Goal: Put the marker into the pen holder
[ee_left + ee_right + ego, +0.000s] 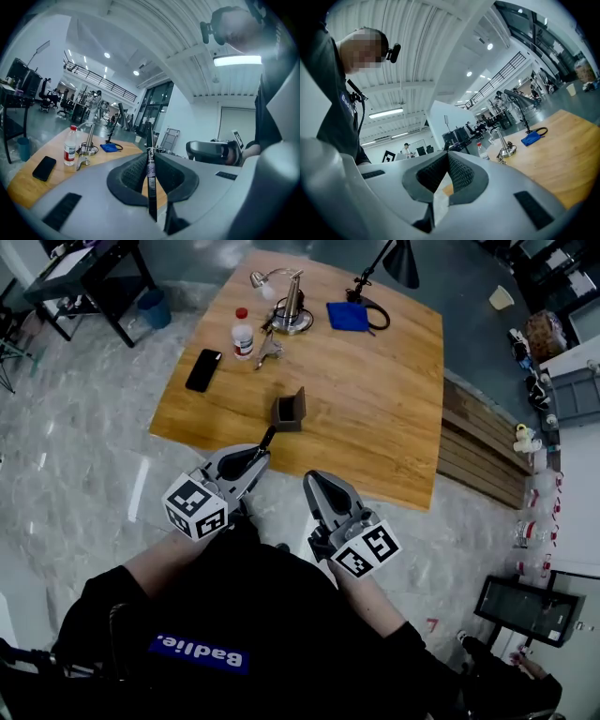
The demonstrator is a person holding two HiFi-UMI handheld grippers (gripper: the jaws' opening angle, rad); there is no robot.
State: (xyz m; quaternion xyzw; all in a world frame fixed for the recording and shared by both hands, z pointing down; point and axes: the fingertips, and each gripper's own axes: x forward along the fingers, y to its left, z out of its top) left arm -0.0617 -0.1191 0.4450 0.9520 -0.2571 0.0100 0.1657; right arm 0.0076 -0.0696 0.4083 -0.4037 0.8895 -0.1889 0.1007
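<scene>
Marker gripped, pen holder not yet reached

Nearest me, low in the head view, my left hand-held gripper (247, 459) is clamped on the black marker (267, 438). It runs up between the jaws and pokes out past them over the near edge of the tabletop (384, 418). Beside it at lower centre, my right hand-held gripper (319, 482) has its jaws together on nothing. Just beyond the marker's tip, at mid-frame, the dark pen holder (290, 410) stands on the wood, apart from the marker. Farther off, toward the upper left, lie a phone (203, 369) and a small bottle (243, 333). I judge the pickup done; I must yet carry the marker over the holder's opening, line it up and release it
</scene>
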